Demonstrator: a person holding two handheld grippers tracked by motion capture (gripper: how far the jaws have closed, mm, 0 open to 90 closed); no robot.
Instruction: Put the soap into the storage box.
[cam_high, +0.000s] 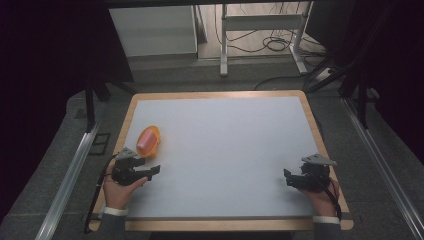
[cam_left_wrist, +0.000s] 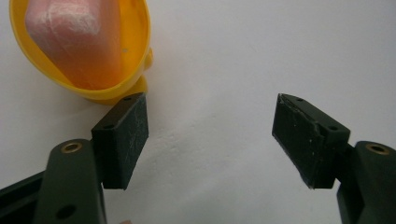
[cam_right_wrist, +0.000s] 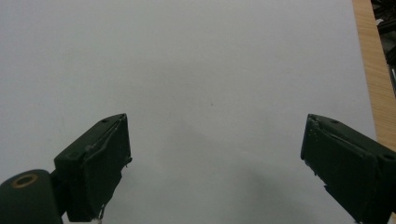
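The yellow bowl (cam_high: 148, 141) with its pink block (cam_left_wrist: 74, 42) sits on the desk (cam_high: 225, 150) just ahead of the spread left tongs (cam_high: 141, 170) (the nearer ones), while the right tongs (cam_high: 289, 177) rest spread and empty, well apart.

A pale grey tabletop (cam_high: 225, 150) with a wooden edge sits on a dark grey floor (cam_high: 50, 165), with a white cabinet (cam_high: 152, 30) and a white desk frame (cam_high: 262, 25) far behind.

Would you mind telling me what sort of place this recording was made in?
Probably a lab or workshop set up for recording: a wood-edged table ringed by dark curtains, metal rails on grey carpet, and loose cables under a desk frame behind.
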